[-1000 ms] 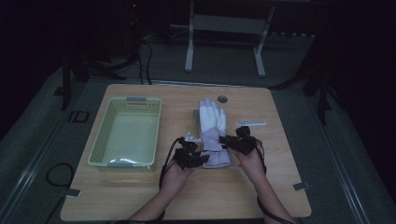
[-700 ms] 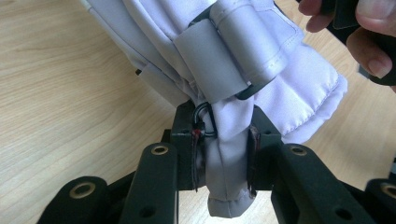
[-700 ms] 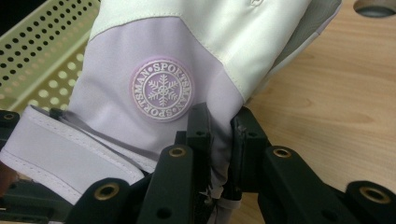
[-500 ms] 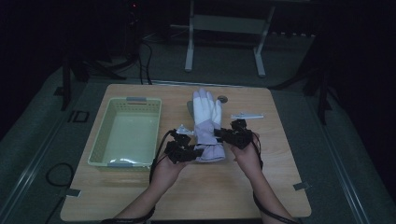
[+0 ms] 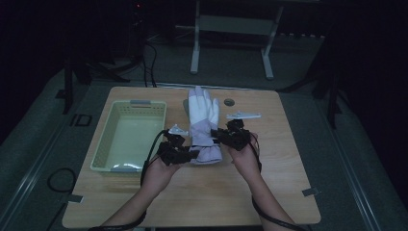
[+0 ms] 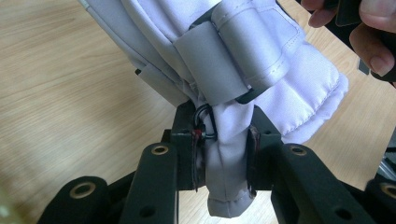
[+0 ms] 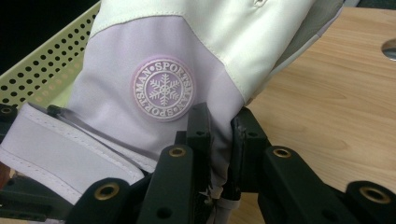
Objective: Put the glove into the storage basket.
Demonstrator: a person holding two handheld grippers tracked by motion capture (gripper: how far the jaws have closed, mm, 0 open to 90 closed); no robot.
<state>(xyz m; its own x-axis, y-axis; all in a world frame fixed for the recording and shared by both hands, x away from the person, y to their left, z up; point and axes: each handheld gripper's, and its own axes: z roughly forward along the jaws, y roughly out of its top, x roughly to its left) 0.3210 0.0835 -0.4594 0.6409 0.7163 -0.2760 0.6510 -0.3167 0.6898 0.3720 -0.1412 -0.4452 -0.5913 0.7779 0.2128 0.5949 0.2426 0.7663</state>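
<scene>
Wooden table (image 5: 202, 192) carrying everything. Pale green perforated basket (image 5: 129, 136) sitting at 9 o'clock of the ski glove (image 5: 202, 120), just beside it. Glove lying mid-table, fingers pointing to 12. Left gripper (image 5: 185, 155) pinching the cuff's left edge, jaws nearly closed on fabric. Right gripper (image 5: 222, 135) clamping the right edge likewise. Small white bracket (image 5: 243, 115) lying at 2 o'clock, round table hole (image 5: 229, 102) beyond.

1. The glove's (image 7: 154, 88) fingertips run past the top edge of the right gripper view.
2. In the left gripper view, the cuff fabric hides the pads of the left gripper (image 6: 224, 154).
3. A small white object (image 5: 243, 115) (beside the glove, high view) is too small to identify.
4. Both forearms are cut off at the bottom edge of the high view.
</scene>
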